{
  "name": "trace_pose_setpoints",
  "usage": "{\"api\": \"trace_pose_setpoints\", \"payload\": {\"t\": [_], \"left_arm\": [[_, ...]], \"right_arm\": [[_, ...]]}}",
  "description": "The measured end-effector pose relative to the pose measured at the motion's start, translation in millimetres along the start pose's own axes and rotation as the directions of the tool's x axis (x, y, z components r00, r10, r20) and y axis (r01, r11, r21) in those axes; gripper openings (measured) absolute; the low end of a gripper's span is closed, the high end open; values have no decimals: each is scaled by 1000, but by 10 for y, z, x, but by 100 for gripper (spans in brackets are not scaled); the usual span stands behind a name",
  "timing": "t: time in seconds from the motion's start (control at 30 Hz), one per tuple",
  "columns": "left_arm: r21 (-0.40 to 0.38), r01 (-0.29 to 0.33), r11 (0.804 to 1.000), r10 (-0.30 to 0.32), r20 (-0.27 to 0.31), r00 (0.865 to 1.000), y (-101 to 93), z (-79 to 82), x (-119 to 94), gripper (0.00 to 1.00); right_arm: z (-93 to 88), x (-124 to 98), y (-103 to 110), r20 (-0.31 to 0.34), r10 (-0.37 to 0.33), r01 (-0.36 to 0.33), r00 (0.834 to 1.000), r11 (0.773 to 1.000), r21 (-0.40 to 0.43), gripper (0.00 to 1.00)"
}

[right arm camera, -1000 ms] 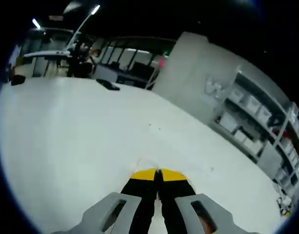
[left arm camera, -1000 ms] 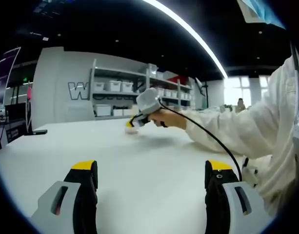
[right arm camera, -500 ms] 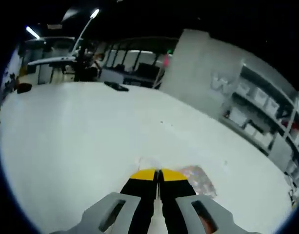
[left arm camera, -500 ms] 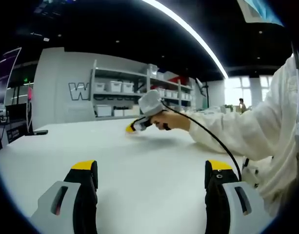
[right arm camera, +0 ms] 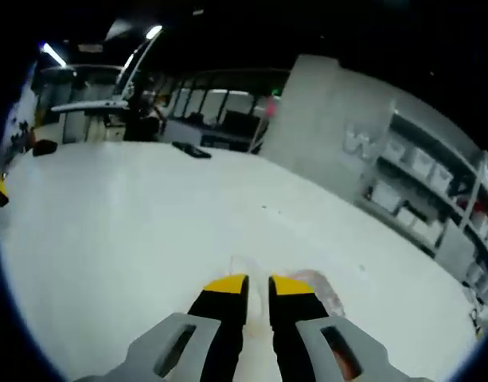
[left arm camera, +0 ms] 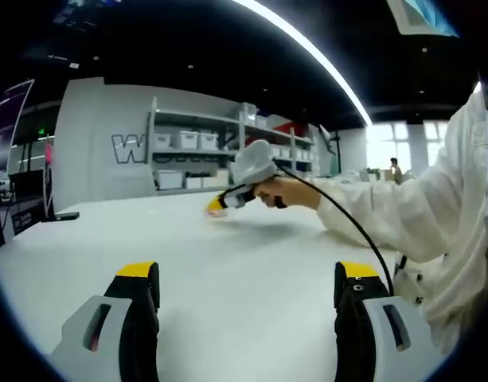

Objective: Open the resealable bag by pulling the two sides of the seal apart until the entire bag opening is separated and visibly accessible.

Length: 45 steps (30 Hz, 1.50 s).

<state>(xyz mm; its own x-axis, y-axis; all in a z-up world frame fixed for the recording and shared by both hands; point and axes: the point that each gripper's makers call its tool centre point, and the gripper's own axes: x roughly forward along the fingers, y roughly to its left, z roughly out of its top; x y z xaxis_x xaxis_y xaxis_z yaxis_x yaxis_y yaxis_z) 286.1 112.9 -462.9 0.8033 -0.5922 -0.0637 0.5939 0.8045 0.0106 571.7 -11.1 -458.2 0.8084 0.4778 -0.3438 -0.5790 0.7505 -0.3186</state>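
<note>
The resealable bag [right arm camera: 322, 288] is clear with pinkish contents and lies flat on the white table [right arm camera: 132, 231]. It sits just beyond my right gripper [right arm camera: 259, 285], partly hidden by the right fingertip. The right jaws stand slightly parted, and a clear edge of the bag [right arm camera: 242, 266] shows just past the gap. In the left gripper view a hand in a white sleeve [left arm camera: 403, 215] holds that right gripper [left arm camera: 221, 204] low over the far part of the table, where the bag [left arm camera: 213, 213] is a small pale patch. My left gripper [left arm camera: 247, 274] hangs wide open over bare table, far from the bag.
Shelving [left arm camera: 196, 151] with white bins lines the far wall. A dark flat object [right arm camera: 192, 150] lies near the far table edge. Desks and screens [right arm camera: 92, 107] stand beyond it. A yellow-and-black piece [right arm camera: 0, 192] shows at the left edge of the right gripper view.
The right jaws were shut and have parted a little. The right gripper has shifted slightly right in the left gripper view. The left gripper has stayed still.
</note>
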Motion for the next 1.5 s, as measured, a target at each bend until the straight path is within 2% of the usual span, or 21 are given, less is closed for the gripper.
{"api": "trace_pose_setpoints", "payload": {"t": [0.2, 0.53, 0.83, 0.97, 1.17, 1.33, 1.5], "left_arm": [[4, -2, 1000, 2, -3, 1000, -6, -3, -9, 90], [18, 4, 1000, -4, 2, 1000, -63, 50, -21, 90], [26, 13, 1000, -13, 8, 1000, -130, 87, -29, 90], [30, 18, 999, -18, 5, 1000, -169, 81, -27, 90], [30, 23, 999, -23, 9, 1000, -211, 87, -33, 90], [31, 22, 999, -22, 11, 1000, -230, 79, -34, 90], [35, 31, 999, -31, 9, 999, -276, 80, -20, 90]], "right_arm": [[-19, -76, 46, 19, 27, -27, 999, 999, 42, 9], [163, -201, 66, 98, 9, -10, 995, 1000, 8, 13], [255, -379, 54, 181, -20, 18, 983, 1000, 9, 31], [285, -452, 48, 207, -31, 33, 978, 999, -6, 33], [394, -571, 55, 286, -45, 47, 957, 999, -2, 58], [356, -575, 90, 275, -30, 34, 961, 999, -11, 58], [241, -468, 86, 236, -27, 35, 971, 999, -26, 59]]}}
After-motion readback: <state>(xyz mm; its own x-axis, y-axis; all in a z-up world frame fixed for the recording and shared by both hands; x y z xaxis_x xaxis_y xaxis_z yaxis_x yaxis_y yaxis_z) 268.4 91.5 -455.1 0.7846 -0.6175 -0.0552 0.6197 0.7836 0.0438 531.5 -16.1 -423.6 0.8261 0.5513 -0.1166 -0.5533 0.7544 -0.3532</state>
